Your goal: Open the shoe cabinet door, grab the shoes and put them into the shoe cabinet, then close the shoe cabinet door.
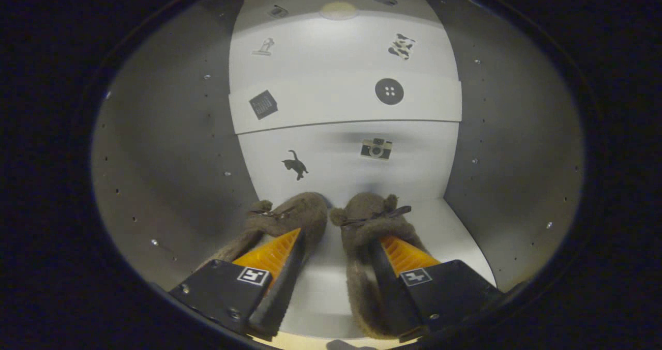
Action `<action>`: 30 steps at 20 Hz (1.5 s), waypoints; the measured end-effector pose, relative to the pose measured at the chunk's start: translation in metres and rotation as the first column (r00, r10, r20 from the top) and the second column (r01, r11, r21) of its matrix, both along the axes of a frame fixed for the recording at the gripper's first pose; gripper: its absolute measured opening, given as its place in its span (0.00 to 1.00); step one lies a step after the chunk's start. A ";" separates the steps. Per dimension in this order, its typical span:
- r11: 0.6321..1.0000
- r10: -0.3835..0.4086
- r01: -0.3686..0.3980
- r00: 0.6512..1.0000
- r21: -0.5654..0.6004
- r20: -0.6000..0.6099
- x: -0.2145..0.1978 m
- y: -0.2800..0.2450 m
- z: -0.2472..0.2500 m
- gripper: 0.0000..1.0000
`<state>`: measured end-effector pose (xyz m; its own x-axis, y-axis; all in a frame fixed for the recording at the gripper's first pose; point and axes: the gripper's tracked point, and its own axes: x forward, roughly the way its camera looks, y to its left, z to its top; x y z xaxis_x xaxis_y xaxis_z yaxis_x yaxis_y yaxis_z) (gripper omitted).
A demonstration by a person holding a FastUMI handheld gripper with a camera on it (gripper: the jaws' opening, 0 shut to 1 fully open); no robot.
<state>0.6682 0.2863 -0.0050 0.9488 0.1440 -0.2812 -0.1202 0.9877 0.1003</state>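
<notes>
I am looking into the shoe cabinet (155,148). Two brown fuzzy slippers stand side by side on its white bottom board (455,226), toes toward the back wall. My gripper (336,236) is open and wide. Its left finger lies over the left slipper (295,210) and its right finger over the right slipper (367,208). Bare board shows in the gap between the fingers. The rear parts of both slippers are hidden under the fingers, so I cannot tell whether the fingers touch them.
A white shelf (346,104) crosses the cabinet above the slippers. The back wall (336,158) carries small stickers. Grey side walls (517,148) with peg holes close in on both sides. A round lamp (339,10) glows at the top.
</notes>
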 end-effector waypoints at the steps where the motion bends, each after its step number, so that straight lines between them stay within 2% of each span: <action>1: 1.000 -0.005 0.005 1.000 -0.006 0.010 -0.007 -0.001 0.002 0.81; 4: 1.000 -0.008 0.010 0.997 -0.028 0.082 -0.034 -0.003 0.018 0.82; 8: 1.000 0.013 -0.011 0.988 -0.014 0.154 -0.096 0.001 0.042 0.83; 12: 0.997 0.055 -0.065 0.976 0.037 0.209 -0.182 0.012 0.058 1.00; 20: 0.999 0.054 -0.053 0.958 -0.010 0.282 -0.348 -0.016 0.054 0.99; 25: 0.998 0.058 -0.062 0.965 0.005 0.256 -0.426 -0.055 0.036 0.99; 30: 1.000 0.022 -0.026 0.965 0.012 0.261 -0.493 -0.111 0.033 0.99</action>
<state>0.1753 0.1756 0.0282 0.9852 0.1697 -0.0225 -0.1675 0.9828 0.0775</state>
